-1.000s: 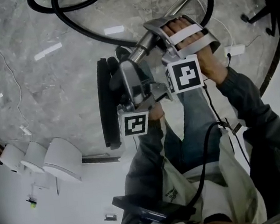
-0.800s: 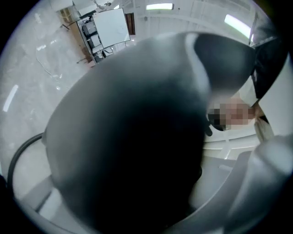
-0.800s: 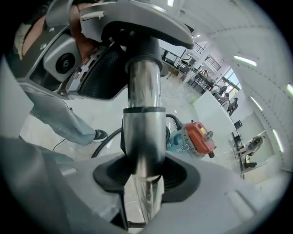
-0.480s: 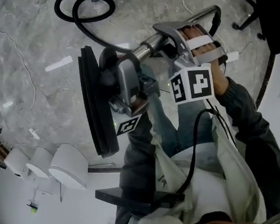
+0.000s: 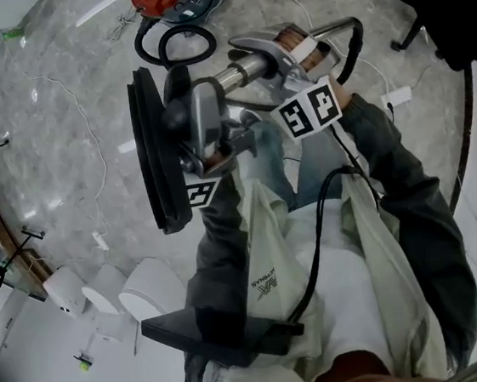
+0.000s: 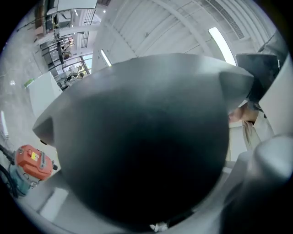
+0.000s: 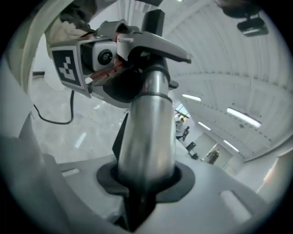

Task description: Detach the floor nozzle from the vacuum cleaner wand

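Both pieces are up in the air above the floor (image 5: 54, 147), in front of the person's chest, not yet apart. The left hand-held gripper (image 5: 194, 139) grasps the nozzle (image 5: 153, 153) by its grey body, and its jaws are opening a touch. That's the worry: if the joint lets go suddenly, a loose grip could let the nozzle drop onto the hard floor. The right hand-held gripper (image 5: 254, 62) has the wand (image 5: 230, 77) between its jaws, which are closing on it. The tube is smooth and round, so it could spin or slide in the jaws instead of pulling free. A pull off the wand's line would likely jam the socket.

The nozzle stands on edge, its long bar running away from the person, sole facing their left. The wand leaves its neck crosswise, heading to their right.
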### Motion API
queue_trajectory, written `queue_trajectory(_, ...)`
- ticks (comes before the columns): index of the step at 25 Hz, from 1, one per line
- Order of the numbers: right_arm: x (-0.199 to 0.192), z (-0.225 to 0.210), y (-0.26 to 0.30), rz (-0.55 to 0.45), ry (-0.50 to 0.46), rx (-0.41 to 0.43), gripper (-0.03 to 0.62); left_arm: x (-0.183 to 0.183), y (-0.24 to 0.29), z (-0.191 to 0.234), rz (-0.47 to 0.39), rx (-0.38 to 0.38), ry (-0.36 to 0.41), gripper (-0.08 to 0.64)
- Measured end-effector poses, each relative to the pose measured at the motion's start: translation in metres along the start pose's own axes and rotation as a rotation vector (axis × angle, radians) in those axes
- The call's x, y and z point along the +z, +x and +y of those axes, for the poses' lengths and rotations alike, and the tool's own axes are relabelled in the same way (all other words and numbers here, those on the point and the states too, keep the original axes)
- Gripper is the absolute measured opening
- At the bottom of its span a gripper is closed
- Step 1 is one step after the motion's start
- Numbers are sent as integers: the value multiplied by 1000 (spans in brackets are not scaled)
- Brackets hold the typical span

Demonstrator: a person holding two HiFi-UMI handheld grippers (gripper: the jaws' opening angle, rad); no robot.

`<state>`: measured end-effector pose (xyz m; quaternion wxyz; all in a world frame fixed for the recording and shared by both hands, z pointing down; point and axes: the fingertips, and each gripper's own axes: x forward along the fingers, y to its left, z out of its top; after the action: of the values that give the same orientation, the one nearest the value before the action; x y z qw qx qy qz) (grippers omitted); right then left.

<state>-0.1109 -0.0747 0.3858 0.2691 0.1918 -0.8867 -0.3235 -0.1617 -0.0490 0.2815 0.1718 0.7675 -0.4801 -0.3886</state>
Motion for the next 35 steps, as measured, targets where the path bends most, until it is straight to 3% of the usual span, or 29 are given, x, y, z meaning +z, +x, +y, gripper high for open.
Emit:
queue_trajectory(3, -2, 9, -2, 80, 18, 144, 109, 19, 14, -24, 1, -43, -4, 190)
queue_trajectory(5, 8, 14, -20, 156, 30, 233, 107, 37, 20, -44, -41, -80, -14, 171)
queue_trajectory(8, 35, 14, -65, 294, 140, 305, 106, 68, 29, -78, -149, -141, -49, 152)
queue_trajectory(10, 44, 15, -83, 369, 230, 325, 106, 76, 36, -91, -172, -180, -100, 138)
queue_trajectory(13, 41, 10, -92, 420, 255, 345, 100, 76, 43, -105, -137, -246, -138, 133)
queue_trajectory(17, 34, 14, -99, 452, 251, 506, 95, 67, 46, -129, -83, -277, -113, 130)
queue_trajectory(20, 29, 33, -107, 448, 299, 609, 94, 57, 40, -135, -78, -274, -133, 130)
queue_trajectory(22, 28, 41, -119, 462, 325, 596, 93, 51, 36, -136, -83, -259, -150, 130)
queue_trajectory(24, 26, 38, -124, 504, 327, 496, 91, 48, 33, -133, -91, -224, -145, 127)
queue_trajectory(26, 26, 29, -122, 541, 324, 386, 91, 51, 35, -126, -100, -160, -97, 114)
queue_trajectory(29, 32, 19, -126, 551, 336, 309, 91, 56, 40, -129, -94, -115, -42, 118)
queue_trajectory(30, 33, 16, -129, 543, 339, 303, 91, 56, 42, -135, -83, -146, -61, 121)
queue_trajectory(32, 37, 15, -133, 515, 348, 330, 91, 56, 47, -152, -59, -282, -146, 120)
queue_trajectory(35, 46, 18, -138, 452, 381, 428, 89, 55, 51, -169, -38, -434, -225, 118)
